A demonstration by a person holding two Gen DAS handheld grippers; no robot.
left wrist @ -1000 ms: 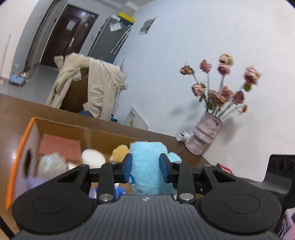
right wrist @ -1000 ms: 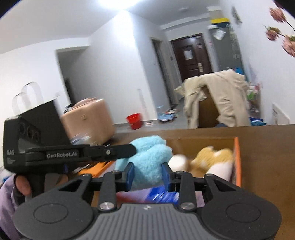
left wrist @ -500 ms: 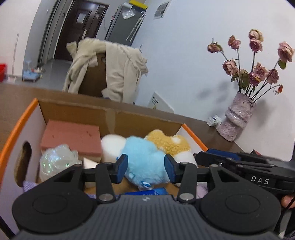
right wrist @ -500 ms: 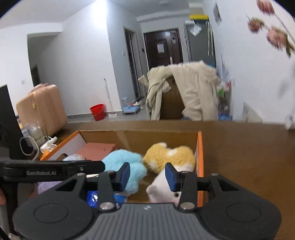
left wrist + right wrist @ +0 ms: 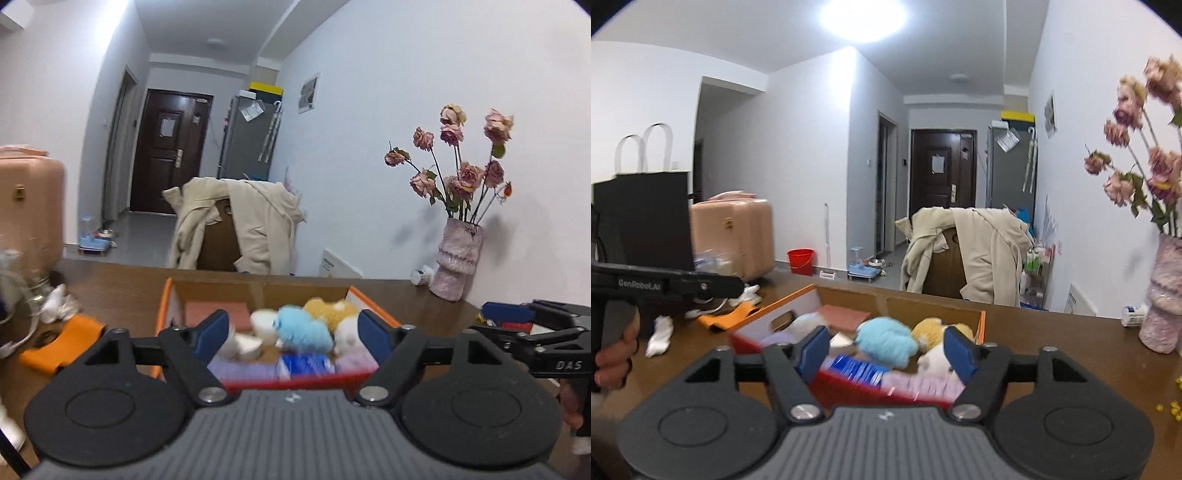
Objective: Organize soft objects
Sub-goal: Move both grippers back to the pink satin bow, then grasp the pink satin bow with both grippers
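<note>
Lying in the orange-rimmed cardboard box [image 5: 373, 301] on the brown wooden table [image 5: 122, 284], the fluffy light-blue plush toy [image 5: 303, 330] sits untouched; my left gripper [image 5: 293, 334] and right gripper [image 5: 886, 350] have just been opening, fingers spread, nothing pinched.

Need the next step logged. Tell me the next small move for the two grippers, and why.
Probably draw both back from the box. The left gripper and right gripper have just been opening their jaws with nothing between them, and the blue plush now lies in the box among the other toys.
</note>
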